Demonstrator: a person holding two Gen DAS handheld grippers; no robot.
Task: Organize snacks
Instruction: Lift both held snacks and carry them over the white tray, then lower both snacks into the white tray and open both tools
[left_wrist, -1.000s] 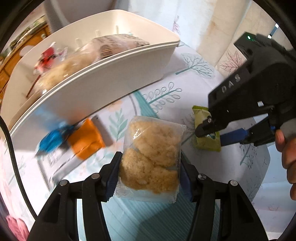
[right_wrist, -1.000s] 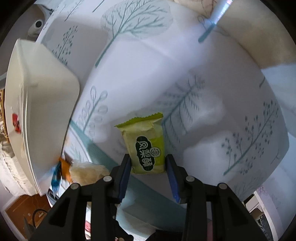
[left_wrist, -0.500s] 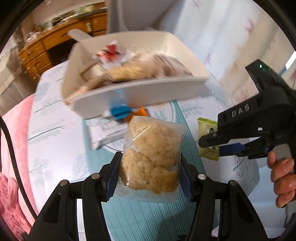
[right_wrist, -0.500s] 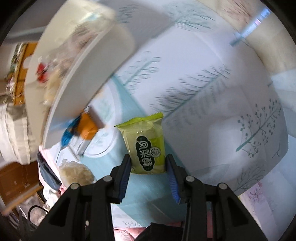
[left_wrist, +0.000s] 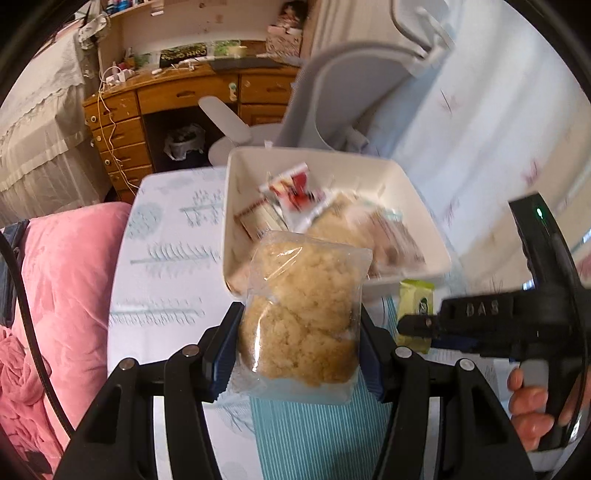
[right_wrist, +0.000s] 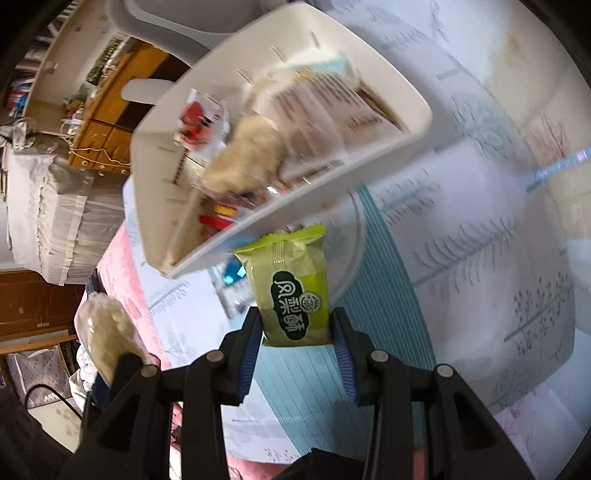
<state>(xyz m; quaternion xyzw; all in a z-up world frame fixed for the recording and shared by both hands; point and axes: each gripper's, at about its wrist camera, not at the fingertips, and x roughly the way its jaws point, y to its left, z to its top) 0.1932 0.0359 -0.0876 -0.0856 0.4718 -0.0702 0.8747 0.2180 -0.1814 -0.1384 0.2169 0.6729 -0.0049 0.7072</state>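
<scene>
Above tablecloth (right_wrist: 480, 258), green snack pack (right_wrist: 295, 291) sits clamped in right claw (right_wrist: 297, 332).

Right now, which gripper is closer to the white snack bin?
Left, though only slightly. The left gripper holds the clear crumbly snack bag at the white bin's near rim. The right gripper, gripping the green packet, sits just short of it.

- I see bright, soft daylight in both views, with no hard shadows.
- The white bin (right_wrist: 369, 74) and its contents smear with motion blur.
- My tool-held packets stay sharp.
- Fisheye bending and black corners frame everything.
</scene>
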